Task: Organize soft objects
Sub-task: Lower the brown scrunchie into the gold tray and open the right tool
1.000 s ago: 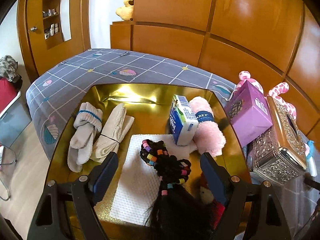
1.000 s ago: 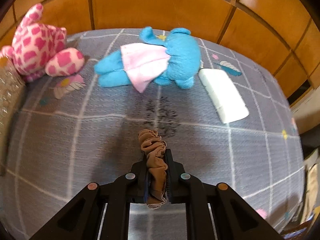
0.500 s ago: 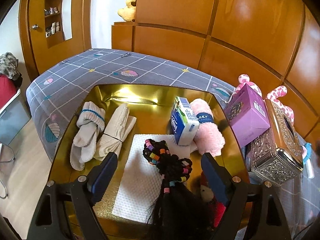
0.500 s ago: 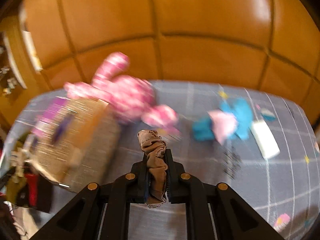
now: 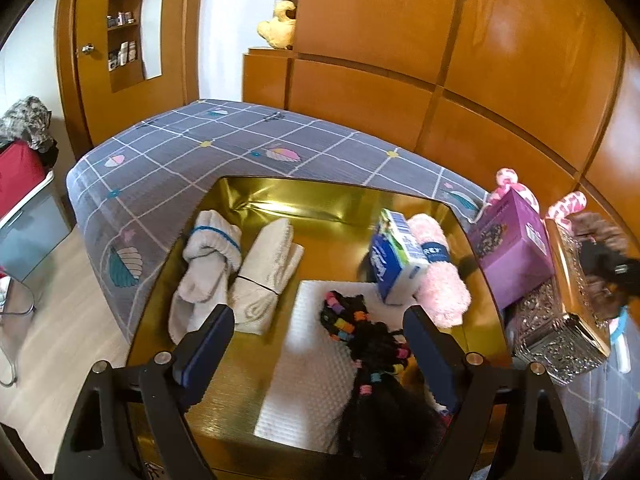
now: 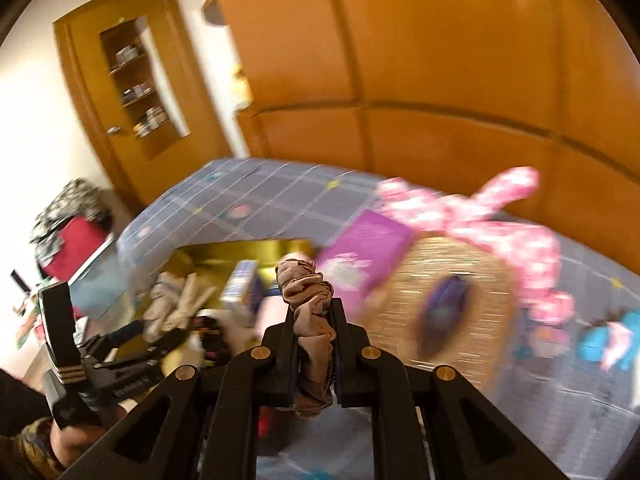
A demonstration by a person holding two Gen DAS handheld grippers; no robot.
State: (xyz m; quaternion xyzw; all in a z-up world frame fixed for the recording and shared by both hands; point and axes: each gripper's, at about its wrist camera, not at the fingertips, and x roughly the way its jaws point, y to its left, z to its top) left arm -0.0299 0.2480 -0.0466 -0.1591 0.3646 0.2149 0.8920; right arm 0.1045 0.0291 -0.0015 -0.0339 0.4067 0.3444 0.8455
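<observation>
Right wrist view, right hand-held gripper (image 6: 314, 316) clamped on brown scrunchie (image 6: 306, 296), left hand-held gripper (image 5: 316, 344) wide, empty

Inside the gold tray (image 5: 256, 204), bare floor lies open along the far wall and between the rolled socks (image 5: 208, 264) and the blue carton (image 5: 394, 264). Nearer, the beaded black hair bundle (image 5: 368, 336) blocks the way; the purple box (image 5: 510, 252) and ornate tin (image 5: 560, 320) crowd the tray's right rim.
</observation>
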